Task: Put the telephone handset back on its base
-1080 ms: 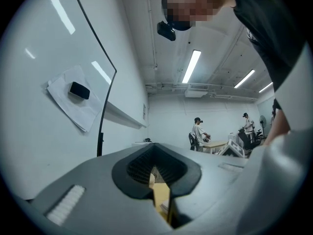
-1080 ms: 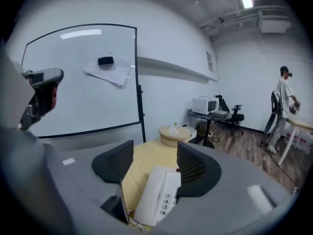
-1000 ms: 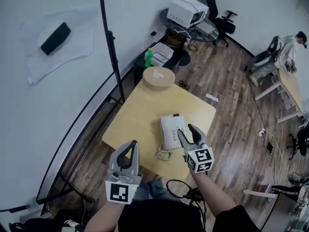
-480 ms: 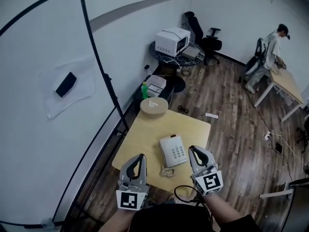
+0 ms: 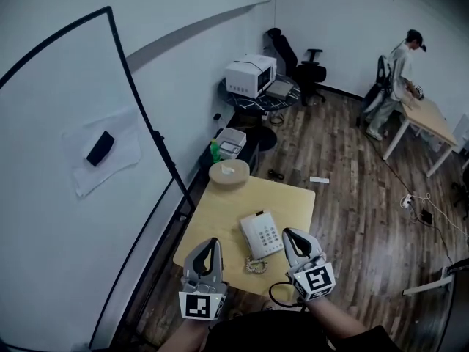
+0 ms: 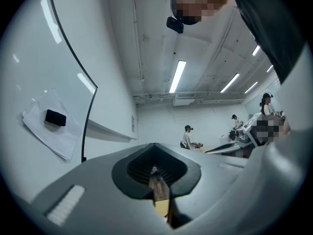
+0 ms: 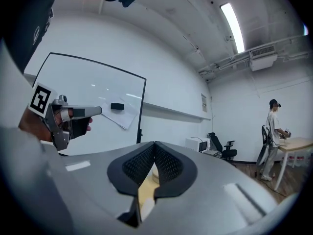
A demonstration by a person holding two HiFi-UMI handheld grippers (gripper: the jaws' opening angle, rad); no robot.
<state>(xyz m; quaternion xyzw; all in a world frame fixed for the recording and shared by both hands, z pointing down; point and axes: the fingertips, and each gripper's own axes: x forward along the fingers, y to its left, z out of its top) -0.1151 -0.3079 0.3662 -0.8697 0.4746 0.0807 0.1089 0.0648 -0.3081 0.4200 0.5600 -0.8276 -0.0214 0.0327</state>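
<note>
On the pale wooden table [image 5: 220, 211] the telephone [image 5: 261, 235] lies with its handset [image 5: 251, 238] on the base; coiled cord [image 5: 254, 265] at the near edge; round wooden block [image 5: 229, 173] at the far corner; left gripper [image 5: 212, 242] and right gripper [image 5: 289, 233] hover either side, jaws pressed together, empty.

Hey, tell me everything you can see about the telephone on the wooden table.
The telephone is a white, plastic-looking desk set lying flat near the front edge of the light wooden table. Its handset appears seated along its left side, with the keypad to the right. A pale coiled cord bunches at its near end on the tabletop. It rests on the table. The shut right gripper hangs close beside it, apparently without touching.
</note>
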